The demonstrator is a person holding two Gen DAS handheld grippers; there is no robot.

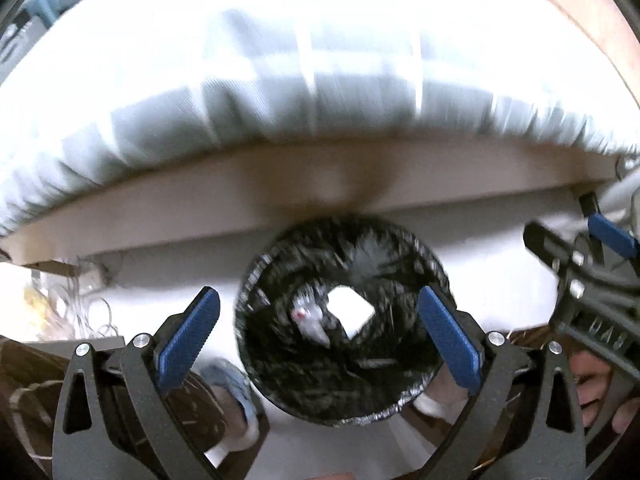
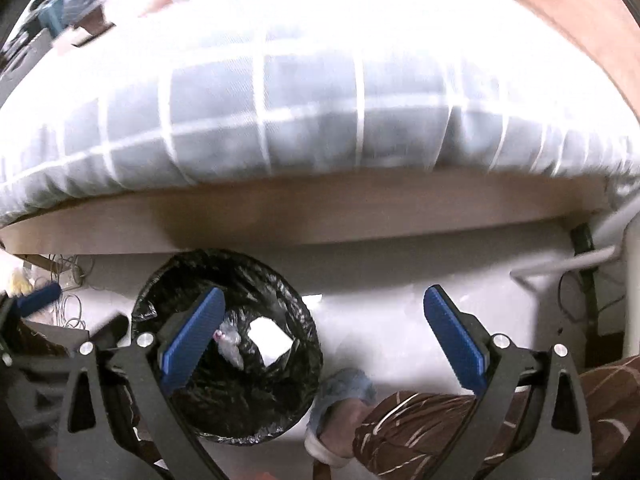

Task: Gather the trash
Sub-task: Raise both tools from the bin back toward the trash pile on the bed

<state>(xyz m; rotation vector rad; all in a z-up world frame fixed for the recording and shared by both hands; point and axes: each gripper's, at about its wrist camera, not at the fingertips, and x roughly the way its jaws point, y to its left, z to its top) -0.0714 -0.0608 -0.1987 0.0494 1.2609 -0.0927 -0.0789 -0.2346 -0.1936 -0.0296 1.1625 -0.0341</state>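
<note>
At the left, under the bed frame, a tangle of pale cables lies on the floor – whether any of it is trash I cannot tell. Next comes the round bin lined with a crinkled black plastic bag [image 1: 344, 320], standing on the white floor against the wooden bed rail [image 1: 320, 184]. Inside it lie a clear crumpled plastic wrapper [image 1: 310, 318] and a white square of paper [image 1: 348, 307], so at least two pieces look collected. The left gripper [image 1: 320, 336] hangs above the bin, jaws spread wide and empty. To the right, the right gripper [image 2: 324, 338] – jaws equally wide – holds nothing, beside the bin.
</note>
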